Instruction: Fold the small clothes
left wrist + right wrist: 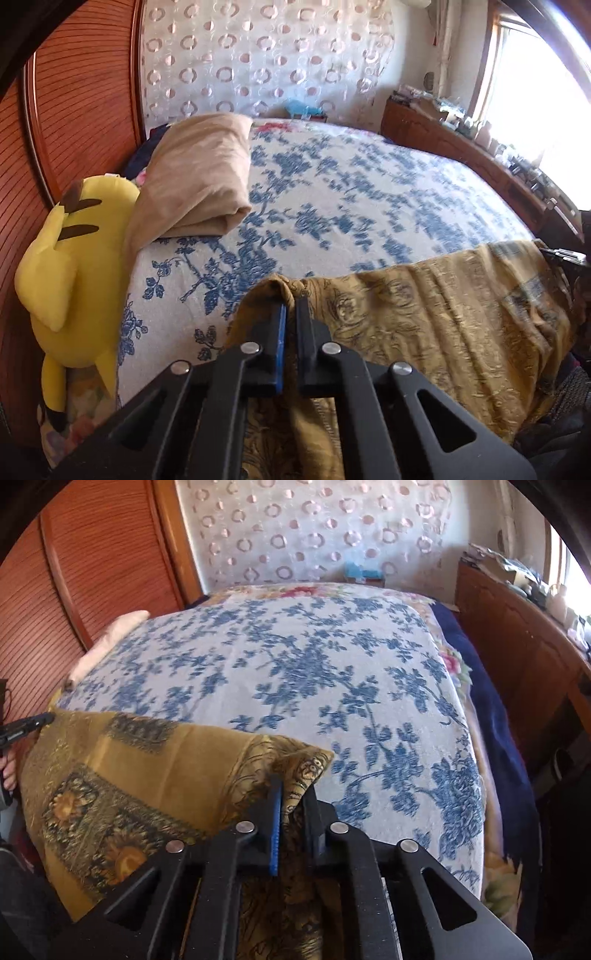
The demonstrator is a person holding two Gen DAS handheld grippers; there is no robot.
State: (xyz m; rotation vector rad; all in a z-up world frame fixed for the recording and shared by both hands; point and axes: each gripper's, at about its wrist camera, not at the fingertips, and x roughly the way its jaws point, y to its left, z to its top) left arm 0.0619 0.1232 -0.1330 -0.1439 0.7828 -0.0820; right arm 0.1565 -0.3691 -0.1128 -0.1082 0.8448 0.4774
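The left gripper [291,301] is clamping the mustard cloth [424,314] at lower centre. The right gripper [293,784] is likewise pinching it, lower centre.

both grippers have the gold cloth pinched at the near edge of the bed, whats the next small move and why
Probably carry both held corners forward over the bedspread and lay them down. The left gripper and right gripper are each shut on a corner of the gold cloth, which is stretched between them along the bed's near edge with the rest hanging off, so it isn't yet spread flat to fold.
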